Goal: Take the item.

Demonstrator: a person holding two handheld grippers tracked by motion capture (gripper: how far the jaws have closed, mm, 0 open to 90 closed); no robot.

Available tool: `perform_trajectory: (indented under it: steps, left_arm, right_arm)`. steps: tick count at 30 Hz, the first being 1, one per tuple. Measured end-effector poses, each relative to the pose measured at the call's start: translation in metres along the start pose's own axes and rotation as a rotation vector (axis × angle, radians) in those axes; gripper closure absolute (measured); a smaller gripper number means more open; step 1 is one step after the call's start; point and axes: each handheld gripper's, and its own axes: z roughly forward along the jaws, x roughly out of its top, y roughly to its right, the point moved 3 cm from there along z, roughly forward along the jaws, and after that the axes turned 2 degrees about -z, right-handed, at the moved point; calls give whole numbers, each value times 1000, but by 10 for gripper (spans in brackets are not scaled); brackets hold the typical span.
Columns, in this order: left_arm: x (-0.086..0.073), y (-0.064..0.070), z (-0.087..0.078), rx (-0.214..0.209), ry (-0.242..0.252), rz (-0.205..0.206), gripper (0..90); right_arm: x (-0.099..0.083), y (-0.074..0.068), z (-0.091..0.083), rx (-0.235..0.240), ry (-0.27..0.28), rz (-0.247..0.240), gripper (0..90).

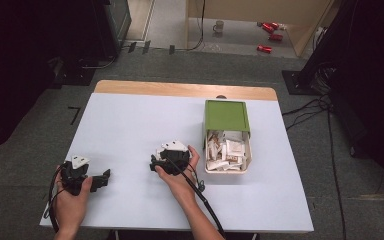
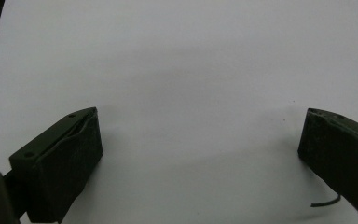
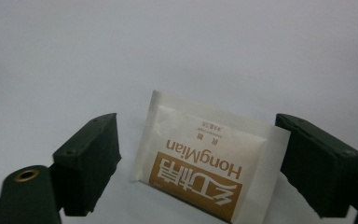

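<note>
Right gripper view, flat rectangular paper sachet [image 3: 205, 161], ribbed edges, between claw [image 3: 198, 161] jaws

1. Green box [image 1: 225, 116] with open white drawer, right part of table [image 1: 130, 130].
2. White mug [image 1: 218, 26] on far floor.
3. Red cans [image 1: 270, 31] scattered near mug.
4. Black cables [image 1: 310, 107] right of table.

Sachet [image 3: 200, 158] — lower edge cut off.

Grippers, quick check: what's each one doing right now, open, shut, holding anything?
Left gripper: open, nothing between its jaws, over the bare table.
Right gripper: open, jaws either side of a HongMian sachet lying on the table, not clamped.
</note>
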Motion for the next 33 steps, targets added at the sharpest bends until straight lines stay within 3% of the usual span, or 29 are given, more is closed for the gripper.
perform_trajectory:
  steps: [13, 21, 33]
  left_arm:
    - [0, 0, 0, 0, 2, 1, 2]
    - [0, 0, 0, 0, 0, 1, 2]
    - [0, 0, 1, -1, 2, 1, 1]
  right_arm:
    - [-2, -6, -37, 39, 7, -43, 77]
    - [-3, 2, -63, 57, 34, -11, 77]
    - [-7, 20, -98, 40, 69, 30, 78]
